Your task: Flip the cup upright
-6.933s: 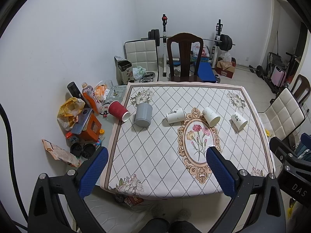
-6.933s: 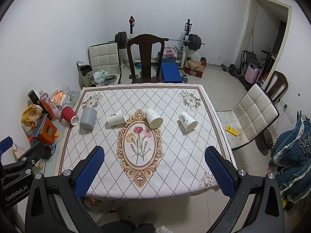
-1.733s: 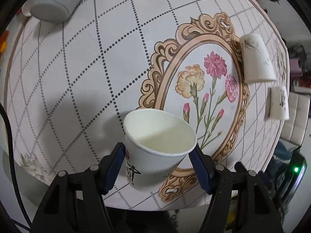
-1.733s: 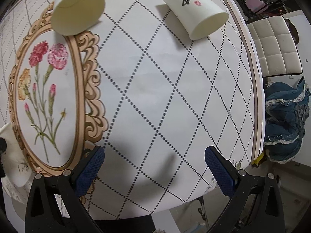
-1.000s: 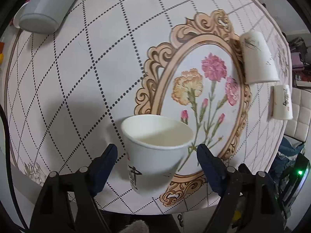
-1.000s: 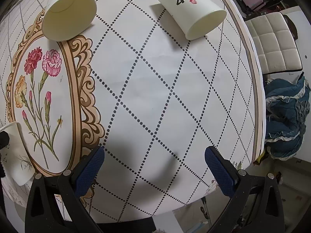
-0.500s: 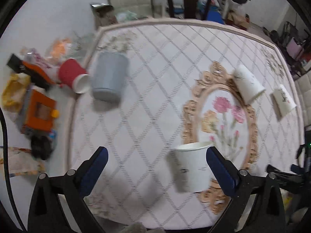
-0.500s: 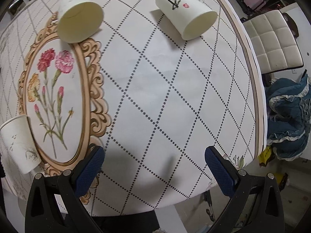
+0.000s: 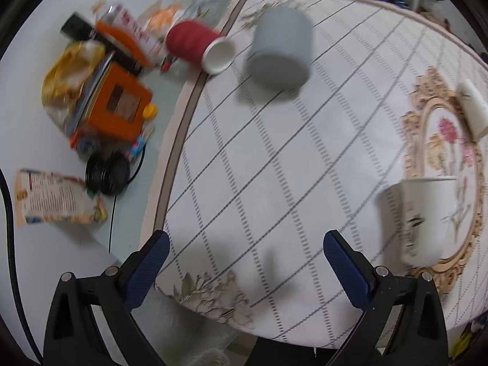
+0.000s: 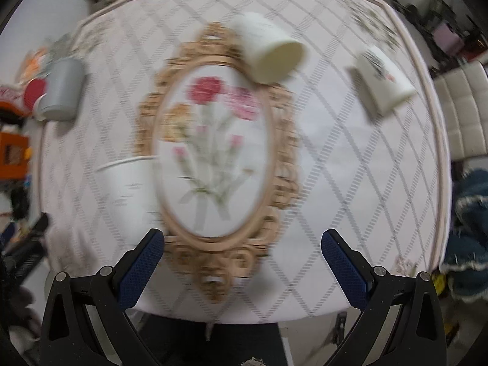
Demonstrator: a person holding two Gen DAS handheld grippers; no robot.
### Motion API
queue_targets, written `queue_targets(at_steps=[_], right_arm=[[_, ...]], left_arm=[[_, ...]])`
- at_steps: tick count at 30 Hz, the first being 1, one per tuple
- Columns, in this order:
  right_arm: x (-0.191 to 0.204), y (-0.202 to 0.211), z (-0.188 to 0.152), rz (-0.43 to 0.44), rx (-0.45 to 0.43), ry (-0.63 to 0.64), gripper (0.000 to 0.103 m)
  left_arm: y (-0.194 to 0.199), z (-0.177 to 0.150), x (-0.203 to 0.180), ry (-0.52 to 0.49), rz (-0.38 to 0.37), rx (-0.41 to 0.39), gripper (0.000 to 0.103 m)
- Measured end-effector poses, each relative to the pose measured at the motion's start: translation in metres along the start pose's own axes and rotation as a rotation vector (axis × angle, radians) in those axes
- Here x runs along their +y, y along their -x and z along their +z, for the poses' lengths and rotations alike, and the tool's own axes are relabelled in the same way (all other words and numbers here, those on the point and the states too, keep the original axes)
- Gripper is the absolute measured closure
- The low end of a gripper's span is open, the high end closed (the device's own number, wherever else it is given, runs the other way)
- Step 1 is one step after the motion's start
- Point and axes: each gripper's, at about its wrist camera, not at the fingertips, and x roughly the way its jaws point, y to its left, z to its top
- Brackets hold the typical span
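Observation:
A white paper cup (image 9: 424, 216) stands upright on the patterned tablecloth at the left edge of the floral oval; it also shows in the right wrist view (image 10: 128, 195). My left gripper (image 9: 244, 265) is open and empty, to the left of that cup. My right gripper (image 10: 242, 262) is open and empty above the table's front edge. Two white paper cups lie on their sides: one (image 10: 268, 48) at the top of the oval, one (image 10: 381, 82) at the right. A grey cup (image 9: 282, 48) and a red cup (image 9: 198, 45) lie on their sides at the far left.
Clutter sits on the bare table part left of the cloth: an orange box (image 9: 119, 106), a yellow bag (image 9: 67, 70), a black round object (image 9: 106, 172), a printed packet (image 9: 55, 201). A white padded chair (image 10: 460, 116) and blue cloth (image 10: 469, 213) are right of the table.
My left gripper has let go of the white cup, which now stands upright, and has swung left. My right gripper has pulled back and turned left. Both views are motion-blurred.

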Motion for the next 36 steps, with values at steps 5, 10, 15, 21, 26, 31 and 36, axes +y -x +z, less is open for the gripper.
queue_targets(at_steps=[5,10,15,21,26,31,36], right_arm=[[0.049,0.002,0.017,0.001,-0.006,0.087,0.003],[0.090,-0.007,0.025,-0.022,-0.013,0.121,0.008],[0.108,-0.021,0.031,-0.028,0.012,0.122,0.012],[0.114,-0.041,0.038,-0.046,0.036,0.123,0.023],[0.115,-0.056,0.041,-0.044,0.066,0.119,0.044],[0.106,-0.048,0.040,-0.006,0.038,0.090,0.046],[0.090,-0.029,0.043,0.076,-0.054,0.034,0.046]], left_arm=[[-0.026,-0.007,0.019,0.012,-0.010,0.056,0.000],[-0.046,-0.009,0.033,0.003,-0.021,0.076,0.000],[-0.055,-0.007,0.040,-0.006,-0.027,0.078,0.000],[-0.058,-0.005,0.042,-0.021,-0.031,0.083,0.000],[-0.059,-0.002,0.037,-0.032,-0.049,0.101,0.000],[-0.061,0.003,0.030,-0.023,-0.093,0.142,0.000],[-0.065,0.014,0.022,-0.005,-0.125,0.178,0.000]])
